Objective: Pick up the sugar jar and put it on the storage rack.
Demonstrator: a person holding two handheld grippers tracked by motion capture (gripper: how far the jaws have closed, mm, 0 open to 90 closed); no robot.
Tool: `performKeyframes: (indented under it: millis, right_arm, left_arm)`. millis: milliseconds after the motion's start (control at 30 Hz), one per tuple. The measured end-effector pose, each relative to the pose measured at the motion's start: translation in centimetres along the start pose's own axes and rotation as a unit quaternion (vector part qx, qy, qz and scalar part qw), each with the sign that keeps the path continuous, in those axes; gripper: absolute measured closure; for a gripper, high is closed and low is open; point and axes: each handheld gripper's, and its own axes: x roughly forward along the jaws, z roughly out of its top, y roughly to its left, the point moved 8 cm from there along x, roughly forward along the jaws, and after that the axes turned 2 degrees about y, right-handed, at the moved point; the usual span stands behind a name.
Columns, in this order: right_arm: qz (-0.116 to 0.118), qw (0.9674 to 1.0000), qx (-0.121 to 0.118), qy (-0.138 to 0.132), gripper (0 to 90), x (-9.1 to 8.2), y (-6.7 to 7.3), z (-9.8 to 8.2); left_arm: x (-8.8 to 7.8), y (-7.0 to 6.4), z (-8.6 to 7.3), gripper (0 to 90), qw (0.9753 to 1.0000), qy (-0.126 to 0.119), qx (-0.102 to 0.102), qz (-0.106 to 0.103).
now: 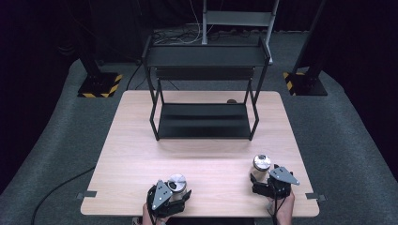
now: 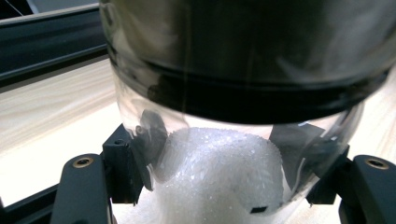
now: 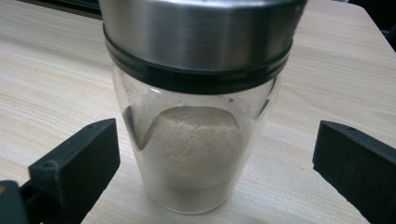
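Two glass jars with metal lids stand near the table's front edge. The left jar (image 1: 177,183) holds white crystals (image 2: 219,172); my left gripper (image 1: 176,193) is shut on it, both jaws pressed against the glass, as the left gripper view (image 2: 224,186) shows. The right jar (image 1: 261,164) holds beige powder (image 3: 196,140). My right gripper (image 1: 257,183) is open around that jar (image 3: 196,93), with a gap between each jaw and the glass (image 3: 215,158). This jar rests on the wood.
A black two-tier rack (image 1: 205,56) stands at the back middle of the wooden table (image 1: 141,154), its lower shelf (image 1: 202,119) bare. A small brown object (image 1: 231,101) lies behind the rack. Bare wood lies between rack and jars.
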Motion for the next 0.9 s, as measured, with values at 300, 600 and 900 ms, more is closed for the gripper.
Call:
performKeyframes:
  millis: [300,600,900]
  right_arm:
    - [0.004,0.9999,0.006,-0.007,0.0,-0.1,-0.2,-0.2]
    - [0.006,0.9999,0.006,-0.012,0.0,-0.2,-0.2,-0.3]
    - [0.011,0.9998,0.008,-0.013,0.0,-0.2,-0.4,-0.3]
  left_arm:
    - [0.0,0.7,0.7,30.0,1.0,-0.007,0.003,0.006]
    - [-0.3,1.7,1.2,30.0,0.9998,-0.01,0.001,0.016]
    - [-0.4,2.6,1.8,30.0,0.9996,-0.014,0.004,0.023]
